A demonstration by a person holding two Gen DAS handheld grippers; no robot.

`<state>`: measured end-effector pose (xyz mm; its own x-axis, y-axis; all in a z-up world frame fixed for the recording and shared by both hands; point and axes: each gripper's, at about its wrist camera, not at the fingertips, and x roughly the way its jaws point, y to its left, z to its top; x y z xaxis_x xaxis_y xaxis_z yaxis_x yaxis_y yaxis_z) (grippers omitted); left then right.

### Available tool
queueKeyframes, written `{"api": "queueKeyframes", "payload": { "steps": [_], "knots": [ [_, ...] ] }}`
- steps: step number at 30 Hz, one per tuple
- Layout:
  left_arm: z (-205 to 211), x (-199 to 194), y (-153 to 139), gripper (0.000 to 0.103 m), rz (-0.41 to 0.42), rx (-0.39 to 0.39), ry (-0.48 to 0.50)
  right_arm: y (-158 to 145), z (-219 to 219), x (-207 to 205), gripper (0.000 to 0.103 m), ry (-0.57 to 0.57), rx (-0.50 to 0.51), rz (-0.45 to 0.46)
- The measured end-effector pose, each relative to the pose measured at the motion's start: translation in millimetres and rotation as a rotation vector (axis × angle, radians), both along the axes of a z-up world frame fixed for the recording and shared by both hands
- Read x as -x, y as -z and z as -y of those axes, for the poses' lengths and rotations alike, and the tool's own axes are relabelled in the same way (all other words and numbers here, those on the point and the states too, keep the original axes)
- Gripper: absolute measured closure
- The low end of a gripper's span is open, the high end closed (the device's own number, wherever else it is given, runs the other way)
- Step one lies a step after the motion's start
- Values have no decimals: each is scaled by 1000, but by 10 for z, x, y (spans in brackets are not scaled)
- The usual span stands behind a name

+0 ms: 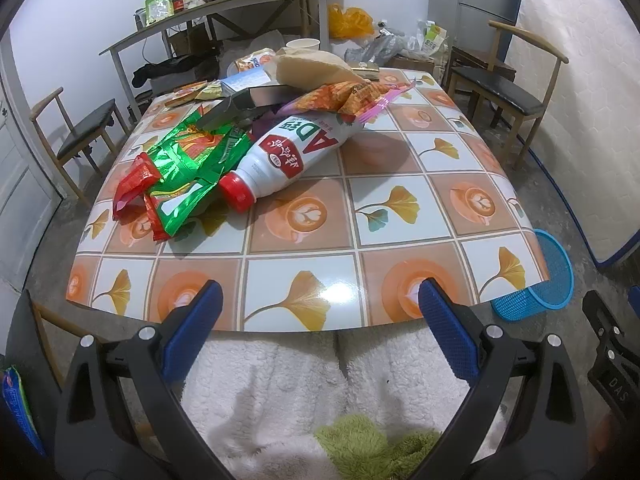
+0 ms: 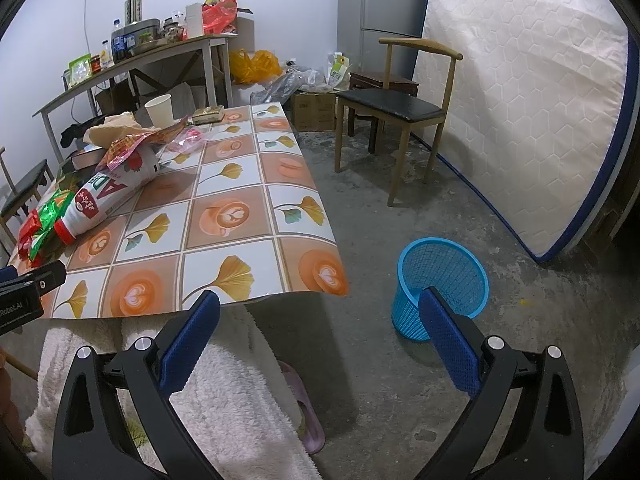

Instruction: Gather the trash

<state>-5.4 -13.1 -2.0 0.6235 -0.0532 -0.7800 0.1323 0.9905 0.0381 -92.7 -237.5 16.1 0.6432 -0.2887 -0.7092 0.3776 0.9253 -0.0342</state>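
Note:
A pile of trash lies on the patterned table: a white bottle with a red cap, green and red wrappers, orange snack bags, a paper cup. The bottle and the cup also show in the right wrist view. A blue mesh bin stands on the floor right of the table; it also shows in the left wrist view. My left gripper is open and empty at the table's near edge. My right gripper is open and empty, near the table's corner and the bin.
Wooden chairs stand at the right and left. A cluttered side table stands at the back wall. A mattress leans on the right. A white fleece blanket lies below the grippers.

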Motion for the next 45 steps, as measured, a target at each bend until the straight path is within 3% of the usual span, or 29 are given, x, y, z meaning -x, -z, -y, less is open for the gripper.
{"api": "queueKeyframes", "payload": {
  "steps": [45],
  "knots": [
    [-52,3,-18,9,-3,3,-3,-20,-37,-9,6,-6,12,-11]
  ]
}}
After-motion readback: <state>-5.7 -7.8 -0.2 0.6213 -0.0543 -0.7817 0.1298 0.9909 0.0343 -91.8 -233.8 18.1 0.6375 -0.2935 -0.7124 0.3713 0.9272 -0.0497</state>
